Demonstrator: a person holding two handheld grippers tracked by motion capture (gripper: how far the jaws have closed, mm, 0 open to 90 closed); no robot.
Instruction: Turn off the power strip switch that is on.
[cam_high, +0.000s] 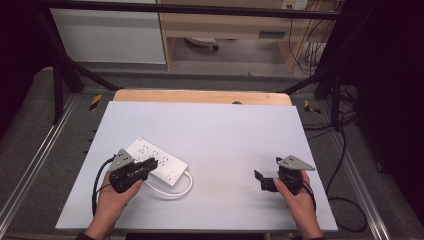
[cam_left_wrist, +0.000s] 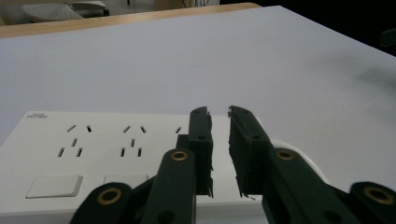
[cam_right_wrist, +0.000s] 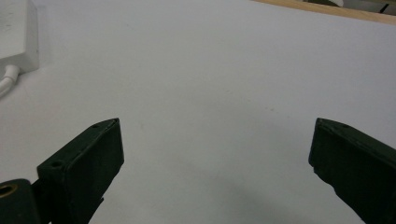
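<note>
Loads of open room, just one lump near left

The flat white plastic power strip (cam_high: 156, 161) and its looped white cable (cam_high: 172, 189) block the near left of the pale grey table top (cam_high: 225, 135); middle, far side and right lie open.

The power strip (cam_high: 156, 161) is white, with dark socket slots in rows and pale grey switches along one edge; its cord (cam_high: 175, 190) is white too. The bench (cam_high: 220, 135) has a plain pale blue-grey top with no pattern, and a light wood strip at its far edge. The left claw (cam_high: 150, 165) is black with brass-coloured rivets and carries a grey plate. The right claw (cam_high: 262, 181) is black as well, with a matching grey plate.
</note>
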